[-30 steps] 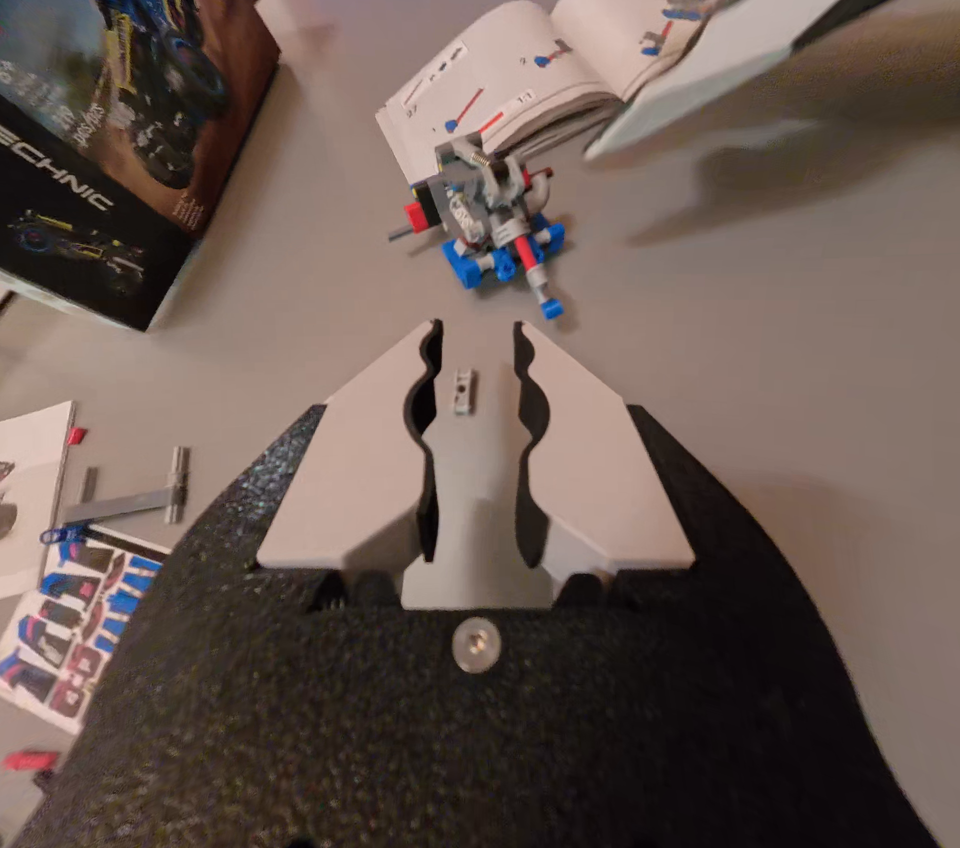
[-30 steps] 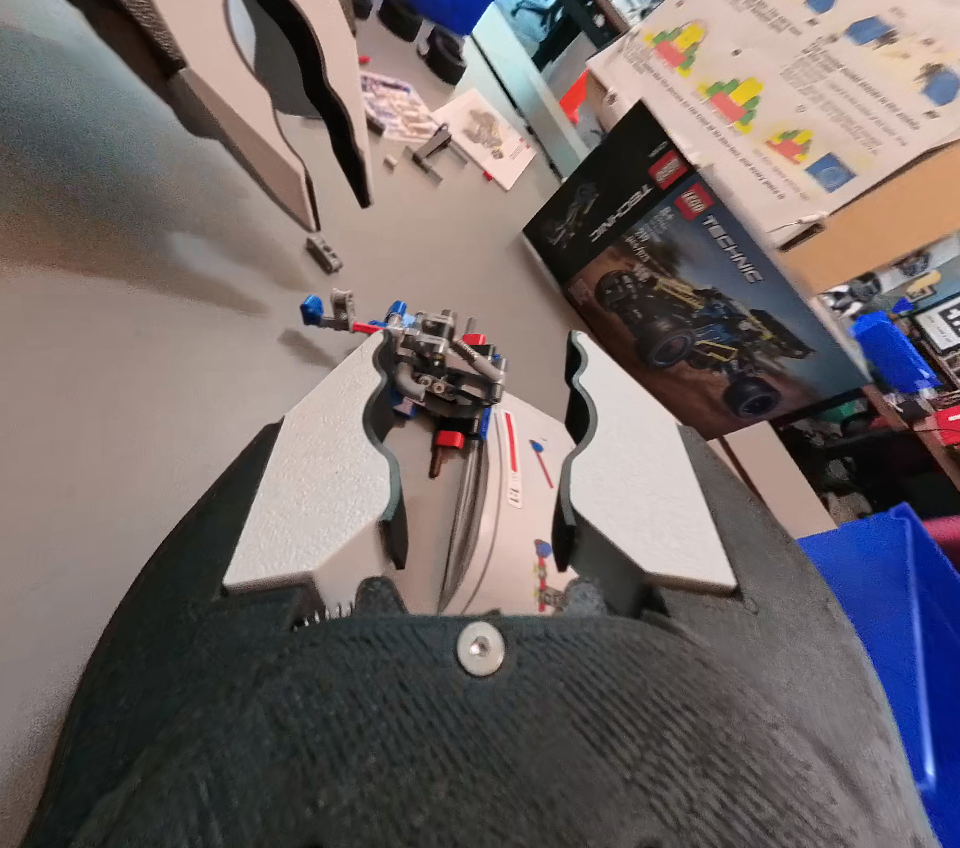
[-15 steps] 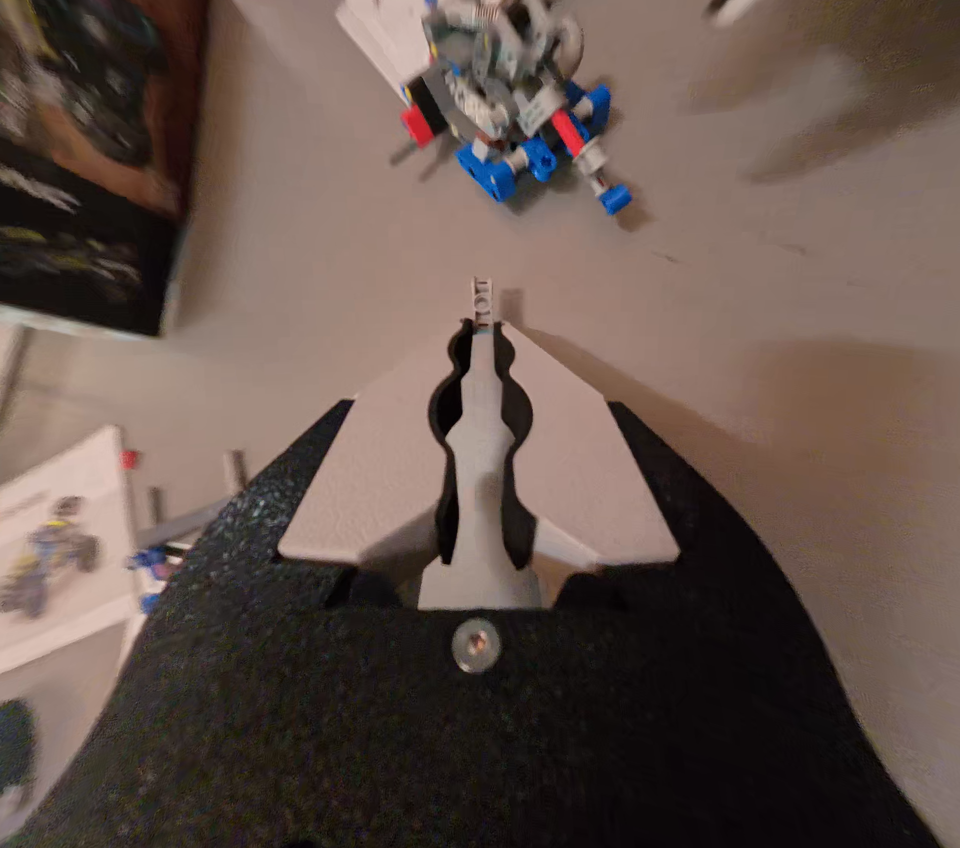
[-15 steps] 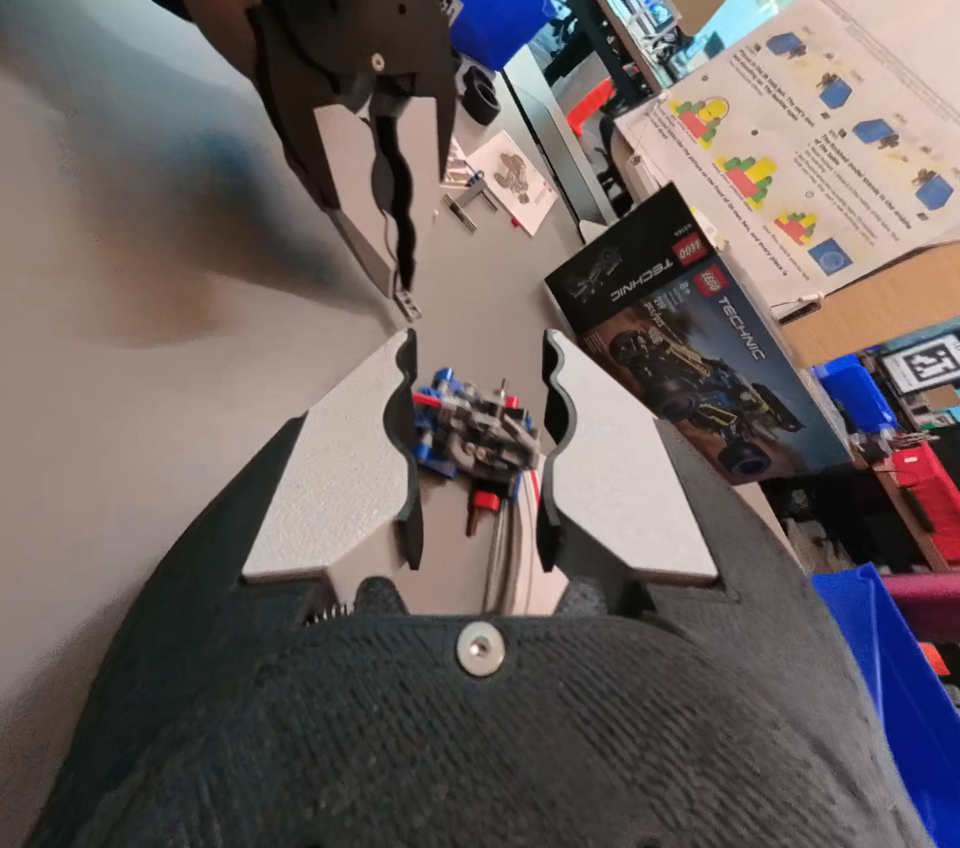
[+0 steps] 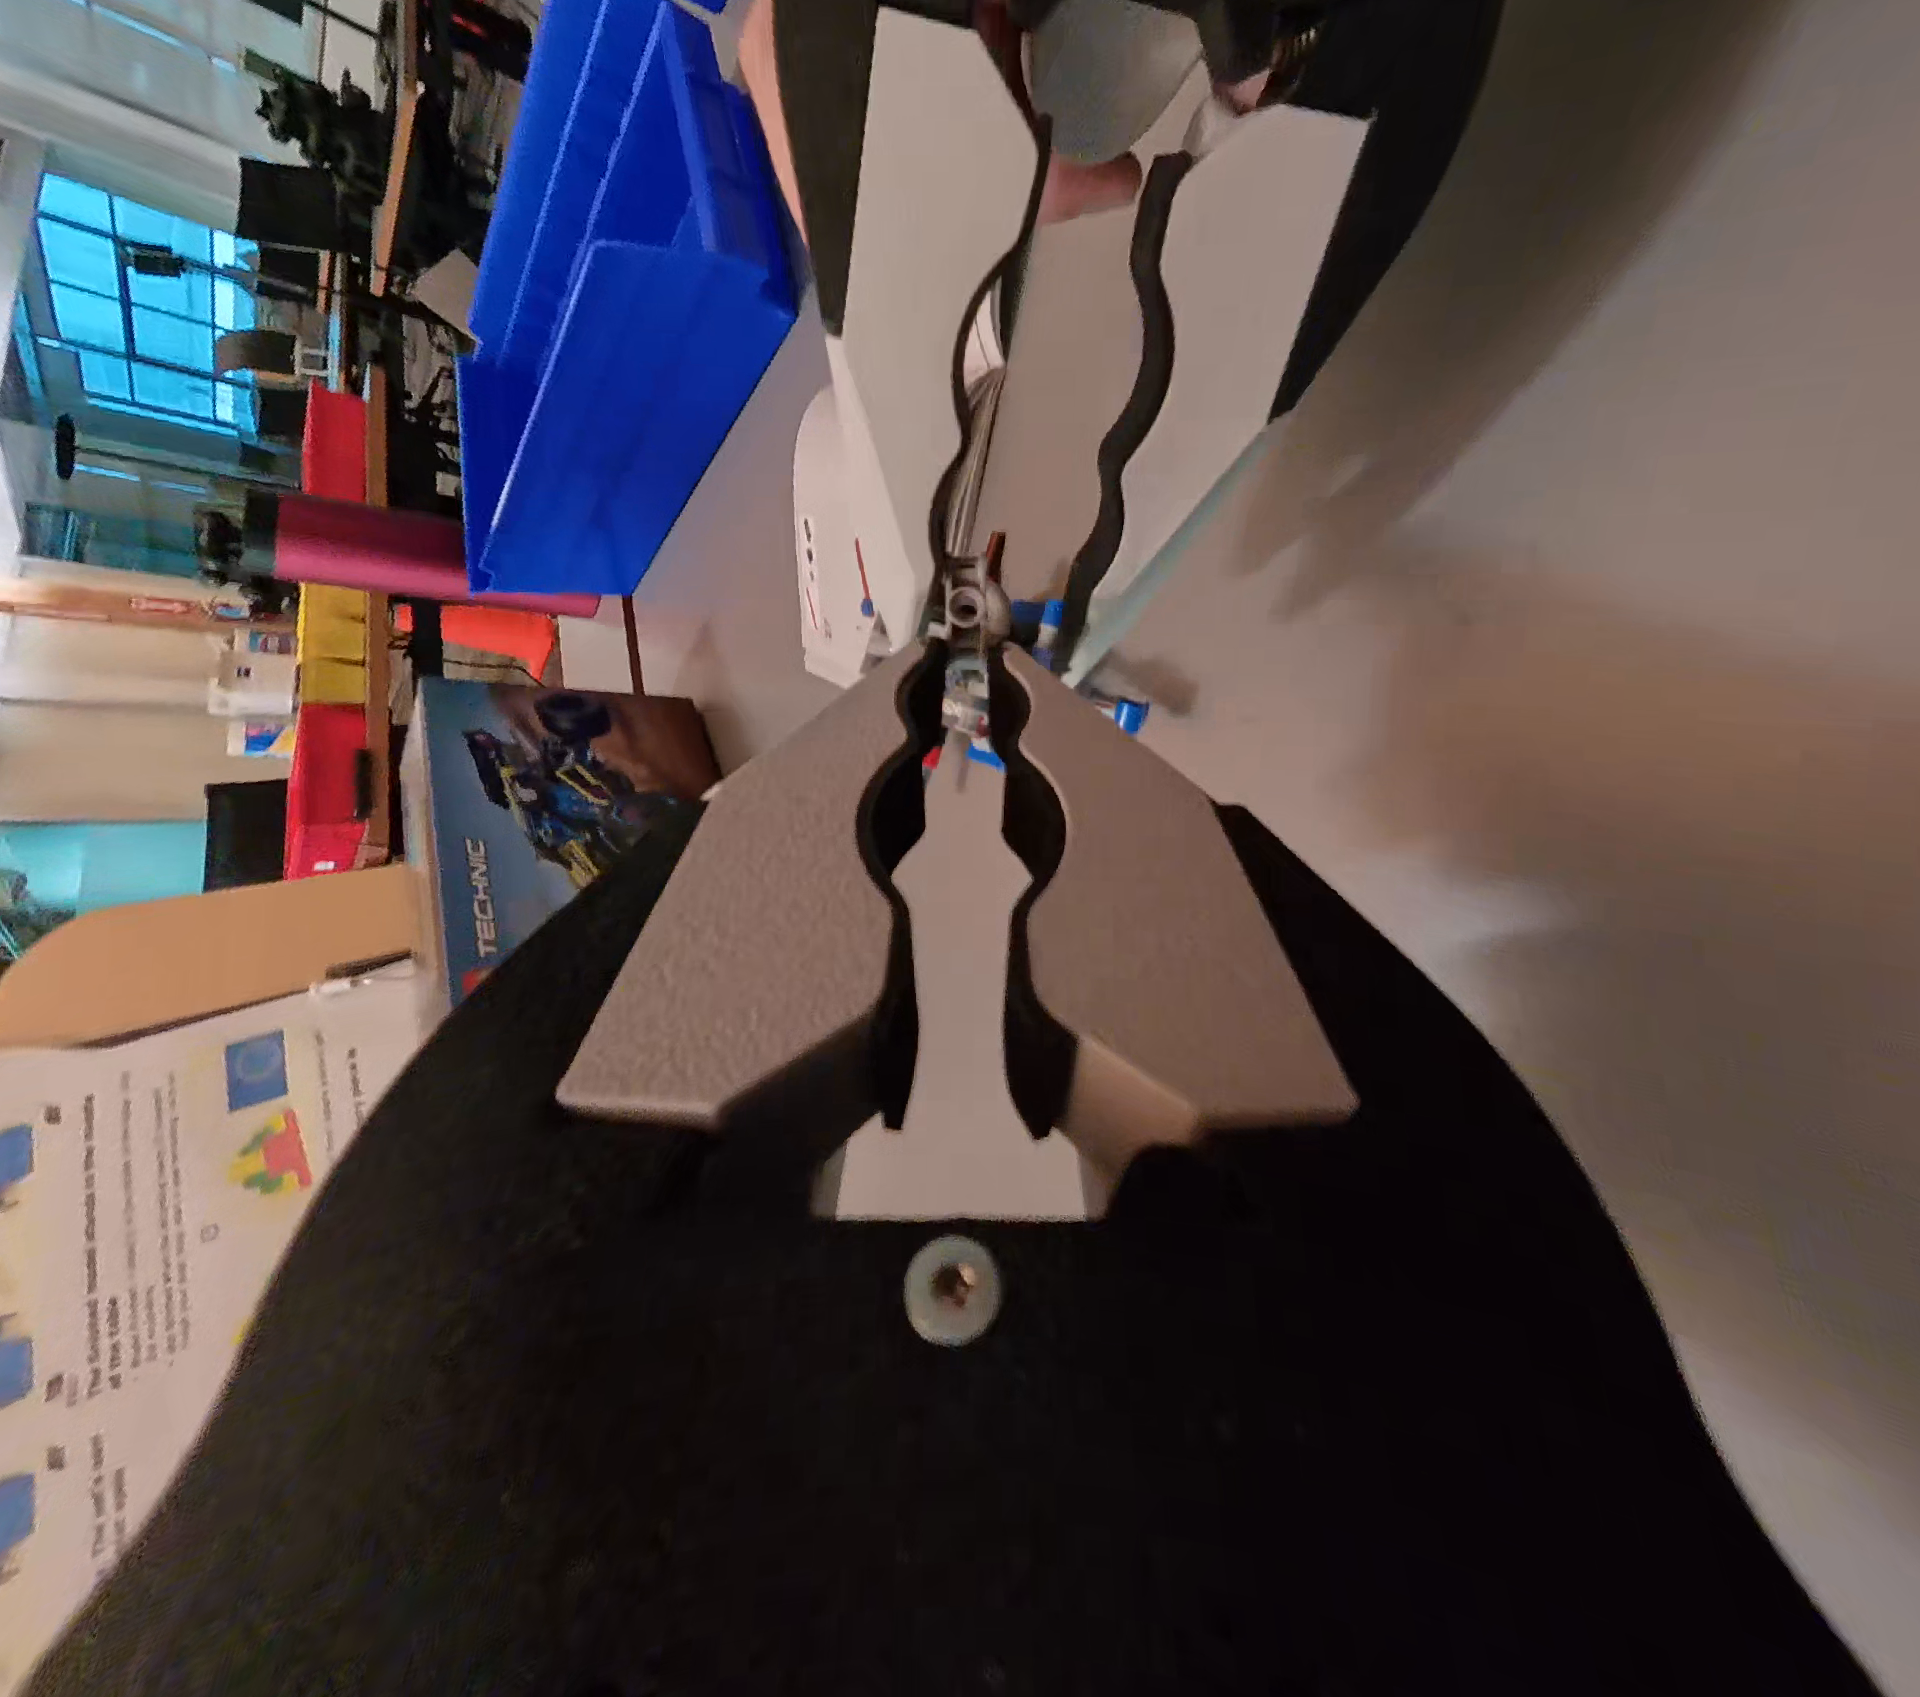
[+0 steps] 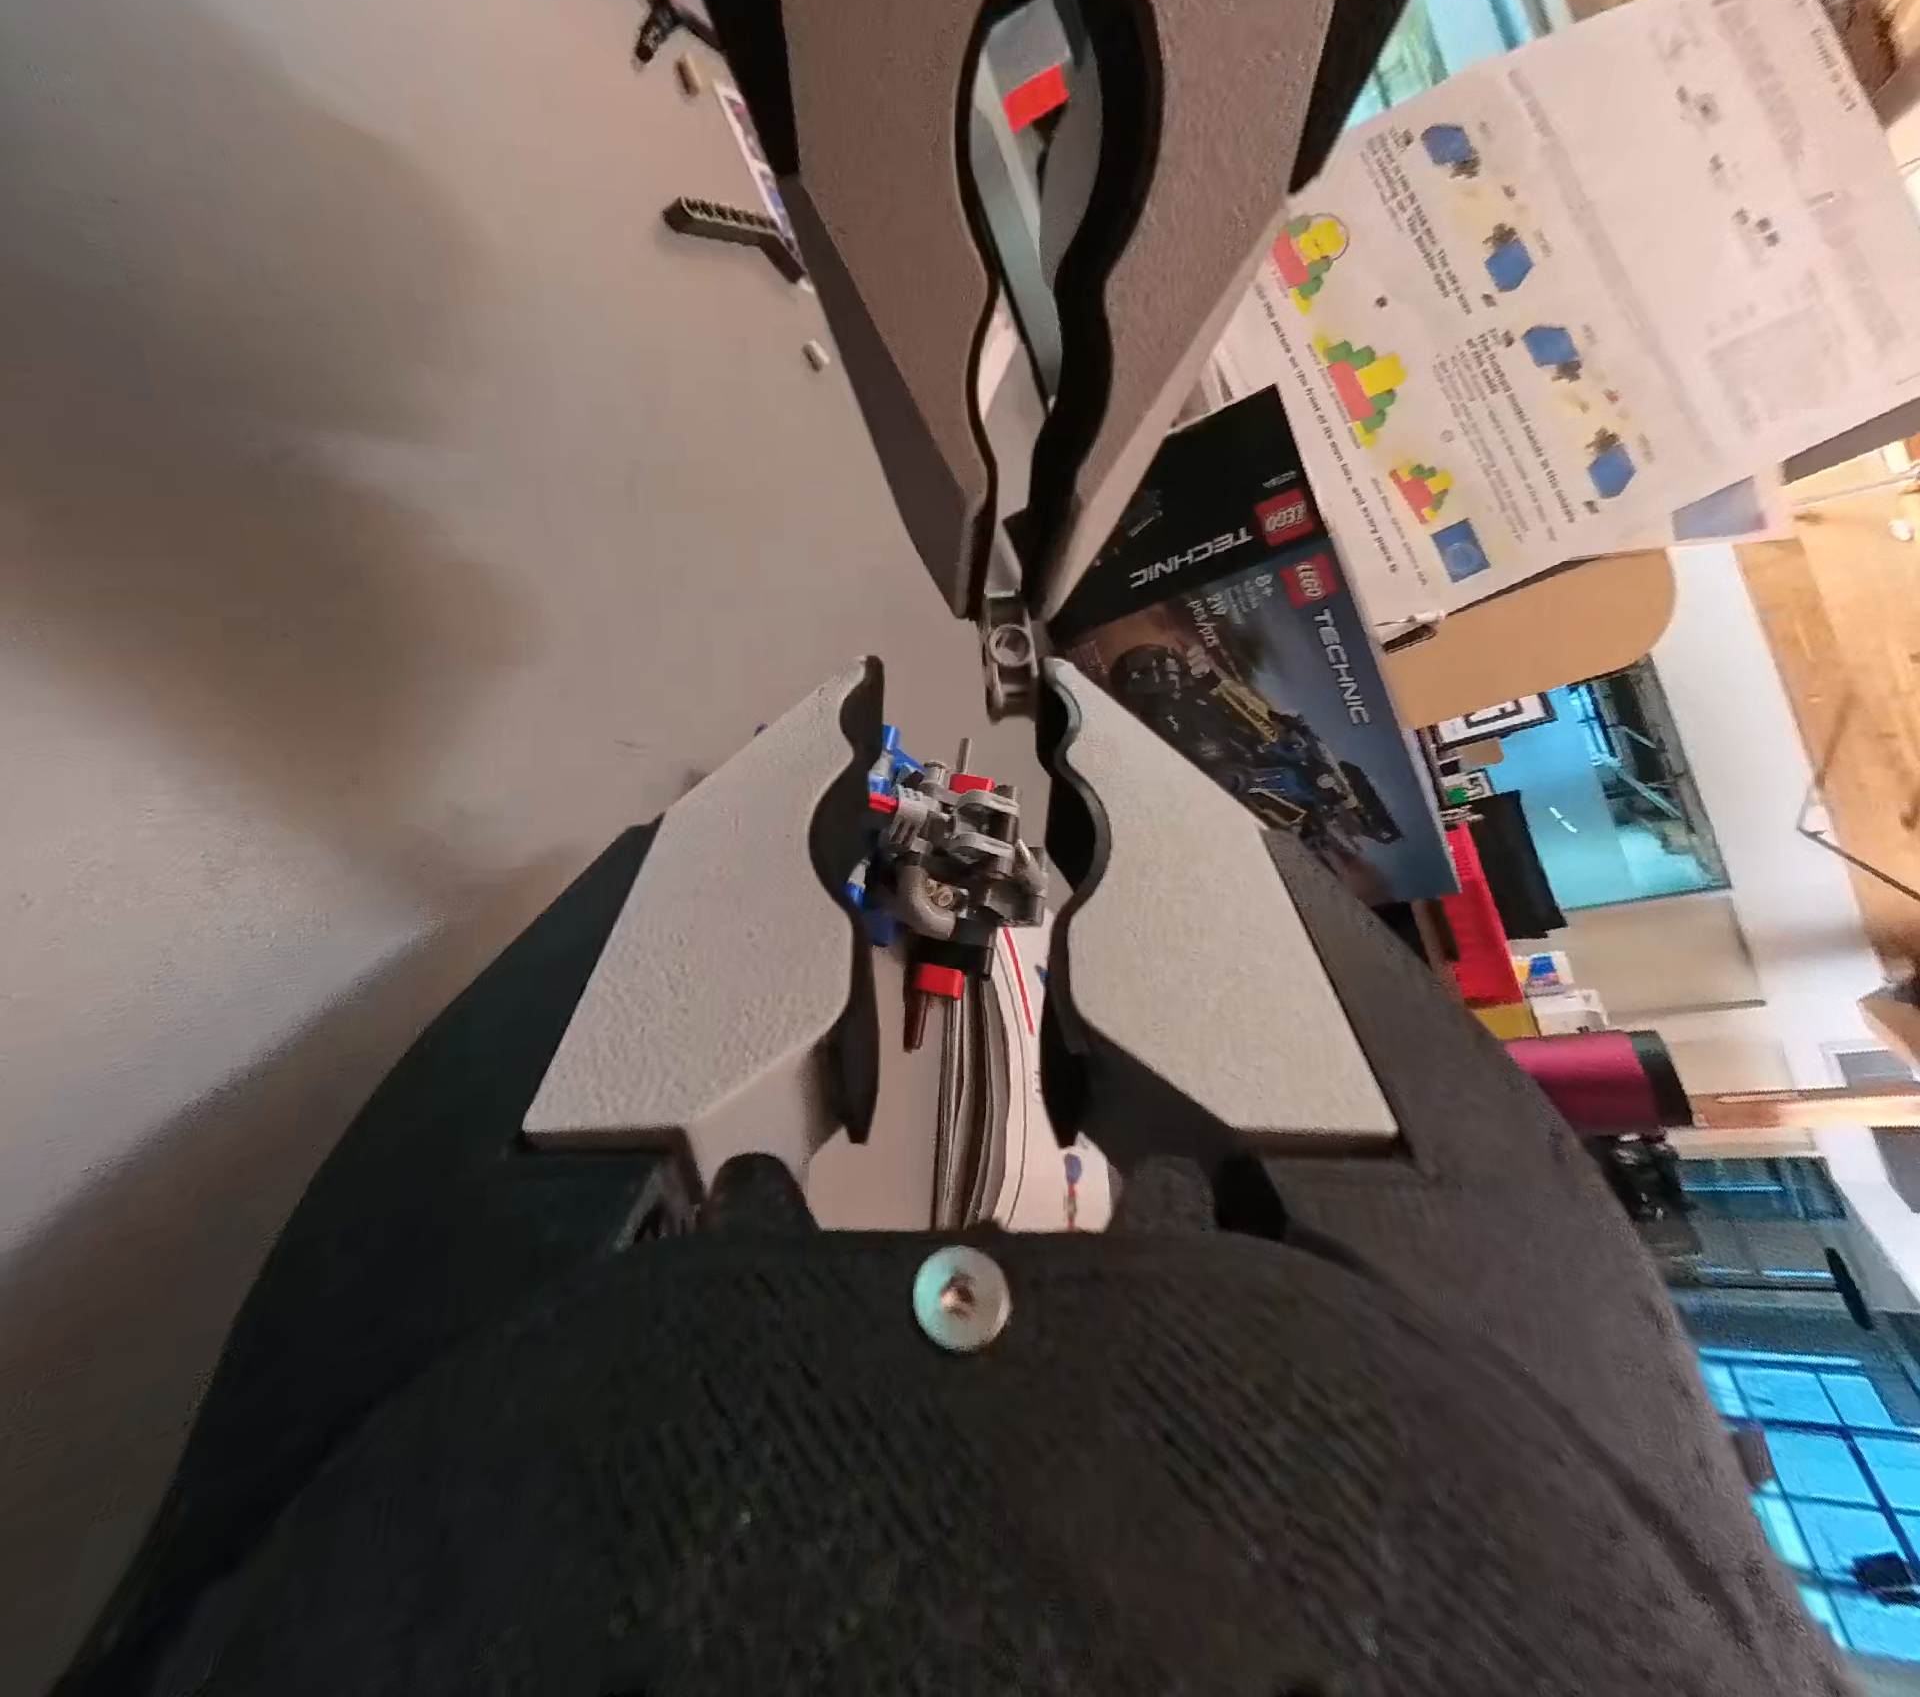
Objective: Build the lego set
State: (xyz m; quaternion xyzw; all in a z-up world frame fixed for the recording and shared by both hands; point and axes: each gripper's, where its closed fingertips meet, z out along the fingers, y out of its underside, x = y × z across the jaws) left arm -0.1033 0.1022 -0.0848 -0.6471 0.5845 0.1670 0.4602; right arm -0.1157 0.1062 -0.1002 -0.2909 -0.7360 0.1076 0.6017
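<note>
Both my tools gripping, tip to tip over the table (image 6: 312, 504).
My left gripper (image 5: 961, 660) pinched a small grey connector (image 5: 968, 605); my right gripper (image 6: 958, 671) clamped the brick assembly (image 6: 961, 858) just beside it. Holding both steady, I judged, needed firm, level pinches. Behind, the blue bins (image 5: 623, 359) hid their contents.

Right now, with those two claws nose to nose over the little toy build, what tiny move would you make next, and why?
Probably ease the left gripper slightly toward the grey and blue model. It pinches a small grey piece with a hole, which hangs just above the model. The model sits between the right gripper's fingers; whether they press it is unclear.
</note>
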